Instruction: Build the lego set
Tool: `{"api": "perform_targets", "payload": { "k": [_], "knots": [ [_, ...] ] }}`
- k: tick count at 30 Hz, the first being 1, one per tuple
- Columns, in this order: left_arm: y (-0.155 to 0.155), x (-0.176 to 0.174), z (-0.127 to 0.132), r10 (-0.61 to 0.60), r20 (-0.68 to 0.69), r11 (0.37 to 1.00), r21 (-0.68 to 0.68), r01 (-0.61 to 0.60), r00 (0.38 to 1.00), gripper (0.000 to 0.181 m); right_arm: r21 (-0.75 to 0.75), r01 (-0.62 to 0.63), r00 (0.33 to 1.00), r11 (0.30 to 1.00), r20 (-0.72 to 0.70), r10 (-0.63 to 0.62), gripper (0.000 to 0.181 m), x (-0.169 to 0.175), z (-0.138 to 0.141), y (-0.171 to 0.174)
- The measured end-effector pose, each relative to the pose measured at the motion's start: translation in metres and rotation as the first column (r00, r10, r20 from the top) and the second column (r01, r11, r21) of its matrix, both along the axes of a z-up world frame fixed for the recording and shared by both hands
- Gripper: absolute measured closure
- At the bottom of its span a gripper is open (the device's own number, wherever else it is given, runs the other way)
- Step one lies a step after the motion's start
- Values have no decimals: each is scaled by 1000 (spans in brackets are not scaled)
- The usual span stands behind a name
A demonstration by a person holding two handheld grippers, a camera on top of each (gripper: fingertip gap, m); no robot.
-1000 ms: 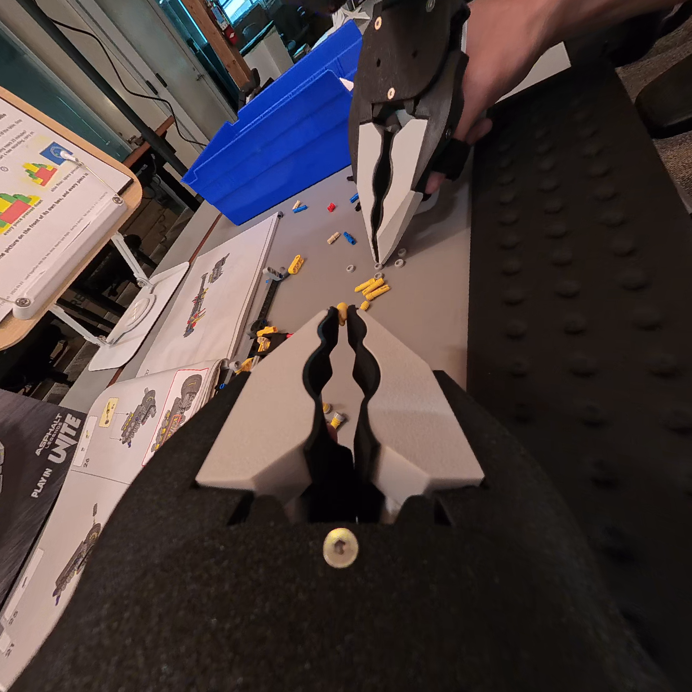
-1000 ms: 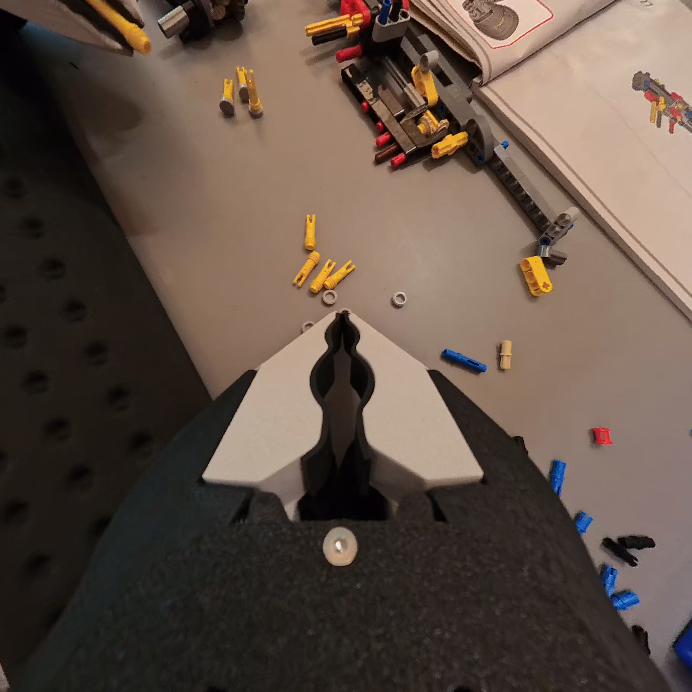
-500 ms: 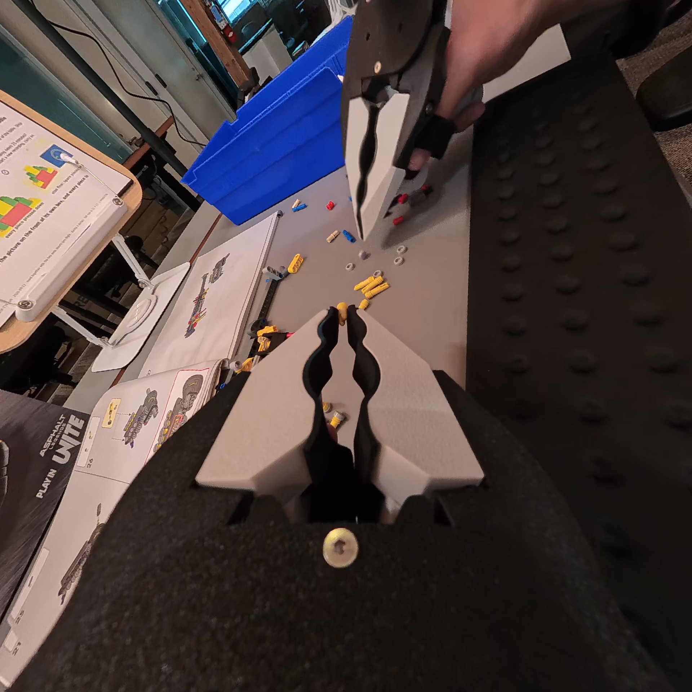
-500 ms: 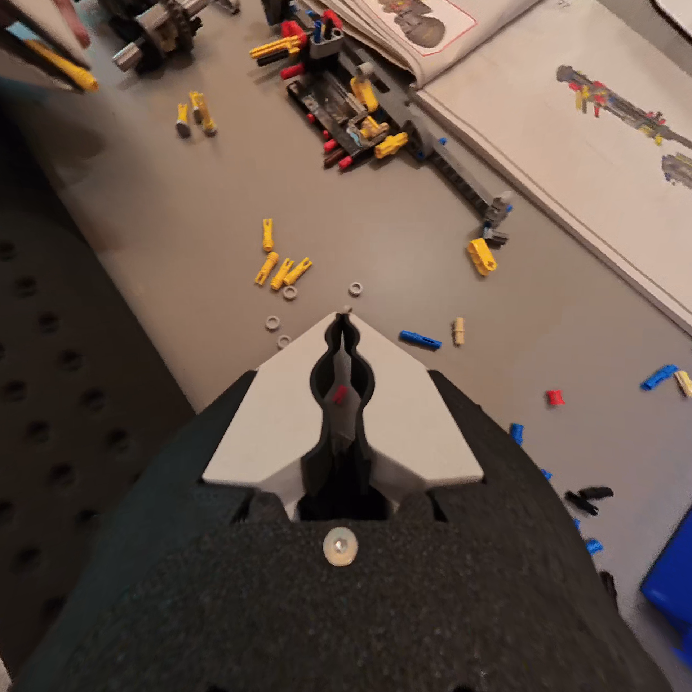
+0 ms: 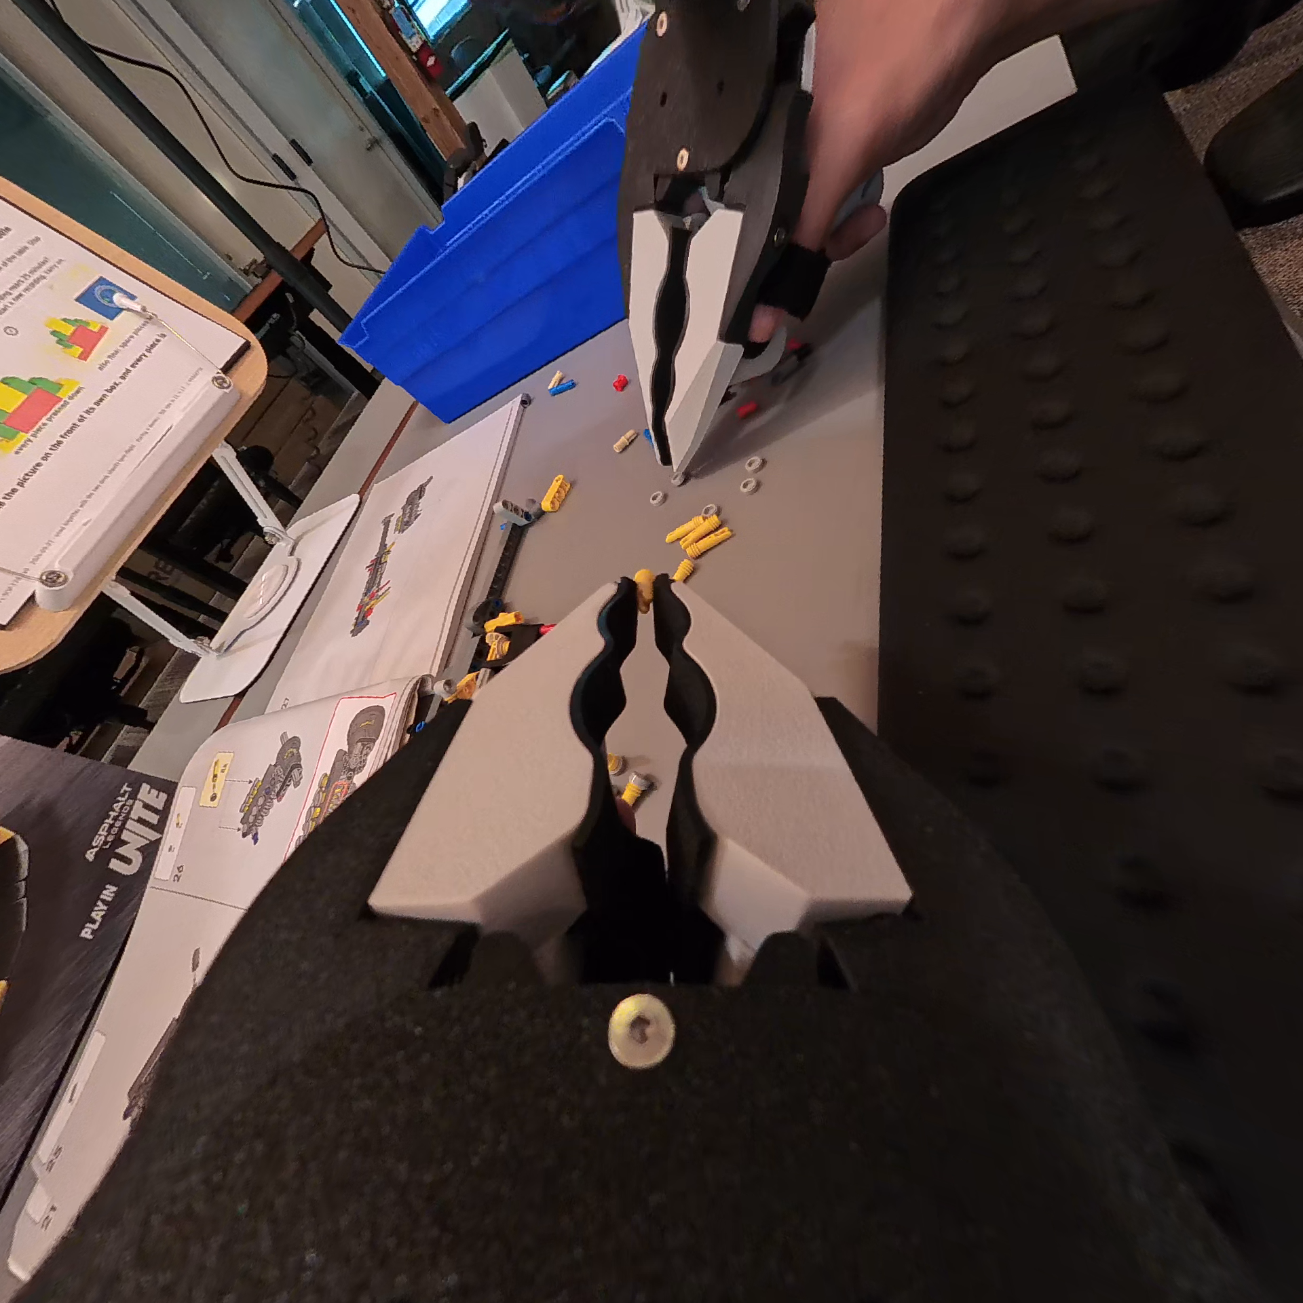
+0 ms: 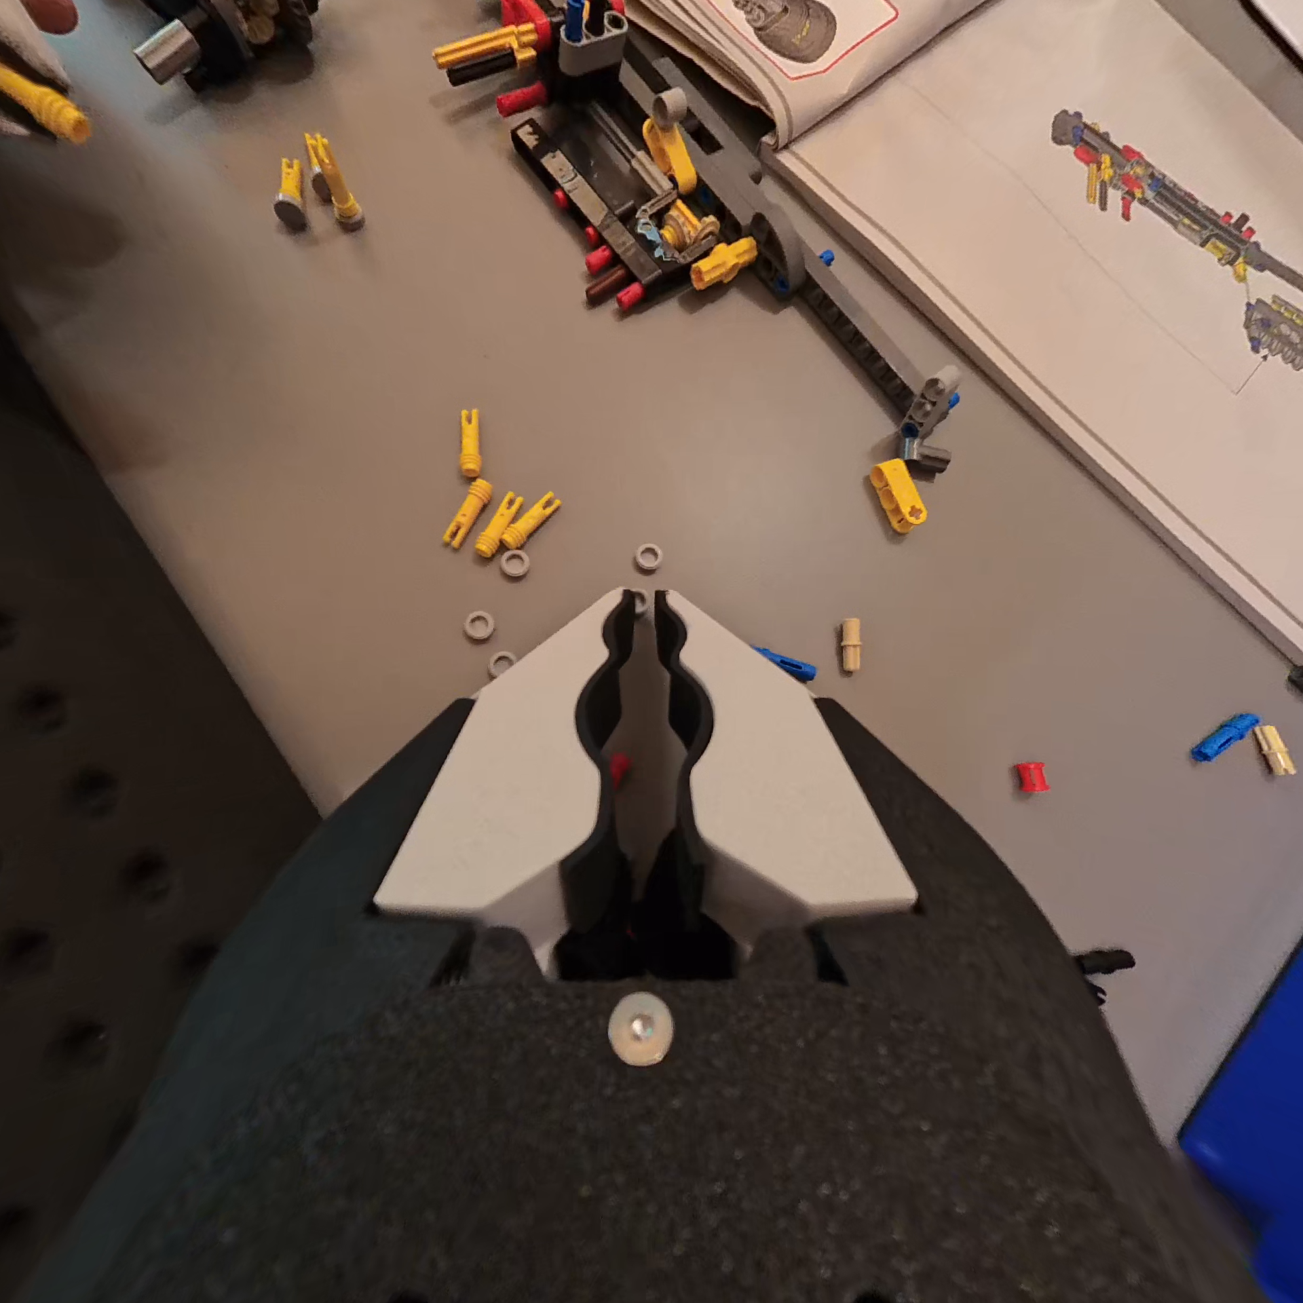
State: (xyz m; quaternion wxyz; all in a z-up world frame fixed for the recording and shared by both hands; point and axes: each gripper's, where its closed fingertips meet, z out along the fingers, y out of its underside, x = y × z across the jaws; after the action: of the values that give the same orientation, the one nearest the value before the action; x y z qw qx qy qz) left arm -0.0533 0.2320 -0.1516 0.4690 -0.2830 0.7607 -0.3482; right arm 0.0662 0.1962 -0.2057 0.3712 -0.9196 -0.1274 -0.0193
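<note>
My left gripper (image 5: 643,586) is shut on a yellow pin (image 5: 643,579) that sticks out of its tips, held above the grey table; the pin also shows at the top left of the right wrist view (image 6: 49,116). My right gripper (image 6: 640,598) points down at the table with its tips closed around a small grey ring (image 6: 640,601). From the left wrist view the right gripper (image 5: 673,465) stands on the table by that ring (image 5: 678,479). Loose yellow pins (image 6: 493,515) and other grey rings (image 6: 515,564) lie just beyond it. A partly built black and grey assembly (image 6: 634,204) lies farther off.
An open instruction booklet (image 6: 1057,211) lies along the right. A blue bin (image 5: 508,261) stands at the far end. A black dimpled mat (image 5: 1093,564) borders the table. Blue (image 6: 786,663), tan (image 6: 851,643) and red (image 6: 1031,775) small parts are scattered on the right. One gripper's finger ends stand about 15 cm off the other's.
My right gripper lifted and shifted, then came back down onto a grey ring with its tips slightly wider than before. The left gripper and its yellow pin have stayed put.
</note>
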Motion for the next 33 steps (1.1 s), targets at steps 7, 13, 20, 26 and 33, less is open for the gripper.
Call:
{"api": "perform_targets", "payload": {
  "k": [7, 13, 20, 26, 33],
  "knots": [
    [0, 0, 1, 1, 6, 1000, -1, -1, 1000, 178, -2, 9, 1000, 1000, -17, -9, 177, 2, -1, 2],
    [0, -1, 1, 0, 6, 1000, 2, 0, 1000, 178, 9, -22, 1000, 1000, 8, 22, 181, -3, 0, 5],
    [0, -1, 1, -1, 6, 1000, 3, 1, 1000, 178, 0, -27, 998, 1000, -48, 27, 181, -8, -5, -1],
    [-1, -1, 1, -4, 6, 1000, 10, 4, 1000, 178, -12, -35, 998, 999, -52, 34, 181, -9, -5, -3],
    [-1, -1, 2, -1, 10, 1000, 11, 1, 1000, 178, -48, -160, 939, 986, 299, 167, 181, -10, -6, -5]
  ]
}}
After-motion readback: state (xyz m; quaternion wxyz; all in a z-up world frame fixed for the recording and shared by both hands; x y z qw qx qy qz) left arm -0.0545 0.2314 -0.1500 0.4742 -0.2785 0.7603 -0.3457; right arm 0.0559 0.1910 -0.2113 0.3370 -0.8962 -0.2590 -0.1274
